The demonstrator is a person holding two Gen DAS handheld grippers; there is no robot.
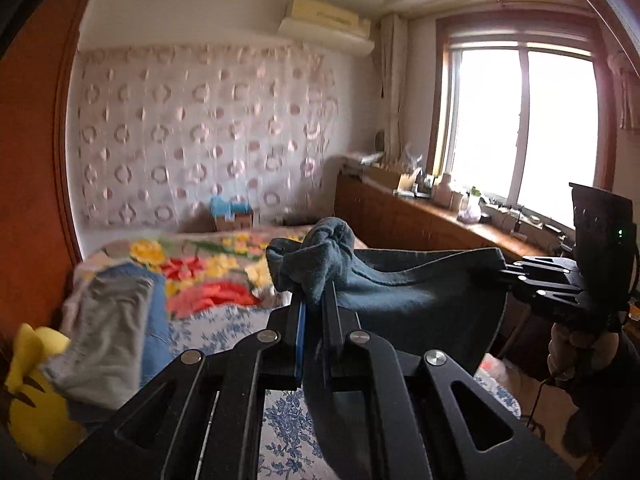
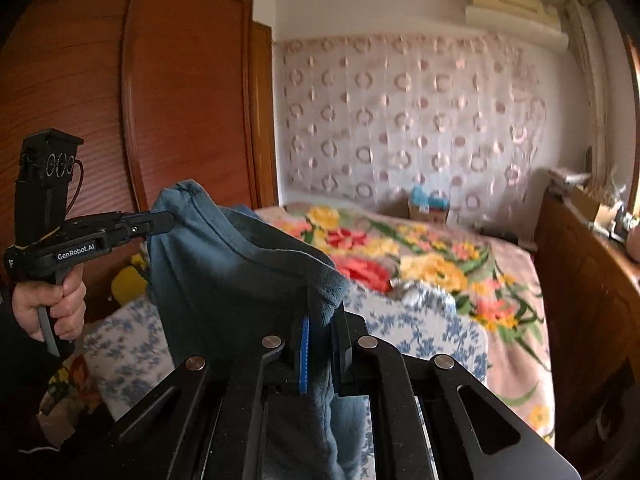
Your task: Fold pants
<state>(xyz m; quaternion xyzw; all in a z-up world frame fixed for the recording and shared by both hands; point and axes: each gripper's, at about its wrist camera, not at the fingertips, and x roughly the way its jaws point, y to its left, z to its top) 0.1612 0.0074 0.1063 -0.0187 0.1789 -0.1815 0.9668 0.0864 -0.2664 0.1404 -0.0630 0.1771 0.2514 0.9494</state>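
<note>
Blue-grey pants (image 1: 416,288) hang in the air above the bed, stretched between both grippers. My left gripper (image 1: 316,300) is shut on one bunched corner of the cloth, which bulges above its fingertips. In the same view the right gripper (image 1: 508,270) pinches the other corner at the far right, a hand below it. From the right wrist, my right gripper (image 2: 322,320) is shut on the pants (image 2: 240,280), and the left gripper (image 2: 170,220) clamps the far corner at left, held by a hand (image 2: 52,304). The rest of the pants drops out of sight below.
The bed (image 2: 440,264) carries a floral blanket and a blue-flowered sheet. A grey garment (image 1: 104,344) and a yellow plush toy (image 1: 32,408) lie at the left. A wooden wardrobe (image 2: 120,100) stands left; a cluttered wooden counter (image 1: 440,216) runs under the window.
</note>
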